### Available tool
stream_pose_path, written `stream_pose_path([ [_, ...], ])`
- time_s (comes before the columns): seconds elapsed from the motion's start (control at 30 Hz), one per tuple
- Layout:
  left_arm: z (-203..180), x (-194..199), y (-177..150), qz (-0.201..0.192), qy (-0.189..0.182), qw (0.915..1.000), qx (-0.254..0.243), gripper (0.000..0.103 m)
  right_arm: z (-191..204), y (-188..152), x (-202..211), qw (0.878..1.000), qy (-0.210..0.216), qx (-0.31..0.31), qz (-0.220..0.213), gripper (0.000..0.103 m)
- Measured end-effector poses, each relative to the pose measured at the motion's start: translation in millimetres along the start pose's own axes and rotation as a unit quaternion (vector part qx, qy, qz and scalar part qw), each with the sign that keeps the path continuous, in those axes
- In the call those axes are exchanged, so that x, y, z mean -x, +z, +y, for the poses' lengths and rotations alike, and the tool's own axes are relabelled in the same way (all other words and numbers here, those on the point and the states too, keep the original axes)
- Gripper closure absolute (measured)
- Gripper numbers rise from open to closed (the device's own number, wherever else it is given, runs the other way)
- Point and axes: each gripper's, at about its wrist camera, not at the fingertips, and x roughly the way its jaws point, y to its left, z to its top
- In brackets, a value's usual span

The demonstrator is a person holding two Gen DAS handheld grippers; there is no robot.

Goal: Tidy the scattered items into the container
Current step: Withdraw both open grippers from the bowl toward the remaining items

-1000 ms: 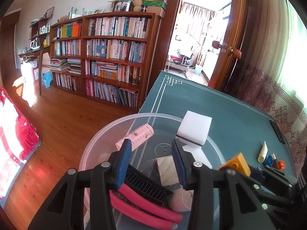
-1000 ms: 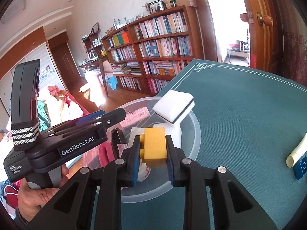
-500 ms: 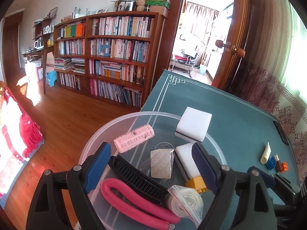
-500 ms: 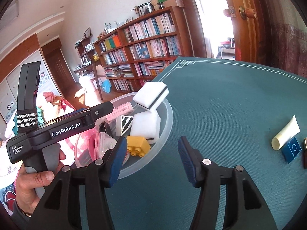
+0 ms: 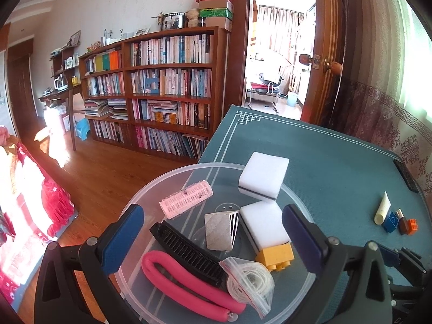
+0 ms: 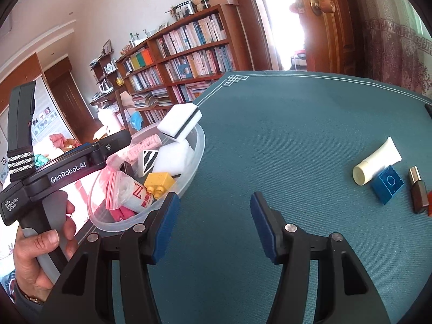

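- The bowl (image 5: 151,189) is clear, round plastic, sitting at the edge of the table (image 6: 297,124), whose cover is ribbed teal cloth.
- In the bowl lie a yellow studded brick (image 5: 275,253), two white foam sponges (image 5: 263,175), a bristly pink roller (image 5: 186,198), a black comb (image 5: 189,253), a bent pink foam rod (image 5: 186,286), a grey pyramid (image 5: 220,230) with a striped face, and a crinkled bag (image 5: 249,279) of white thread.
- The left gripper (image 5: 213,237) hangs over the bowl with its jaws wide, empty.
- The right gripper (image 6: 213,224) is wide too, over bare cloth beside the bowl.
- A second ago it pinched the brick above the bowl, and the left jaws were narrow; the brick now lies inside, against a sponge.
- Still out on the cloth, close together: a smooth cream tube (image 6: 376,164), a blue brick (image 6: 387,183), a brown lipstick (image 6: 418,193).
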Motion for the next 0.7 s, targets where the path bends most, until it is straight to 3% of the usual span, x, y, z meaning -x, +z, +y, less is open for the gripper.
stream_pose_path([
  [0.7, -33, 9, -3, -0.005, 0.005, 0.9991, -0.042, 0.0, -56, -24, 21, 0.997, -0.051, -0.049, 0.013, 0.044],
])
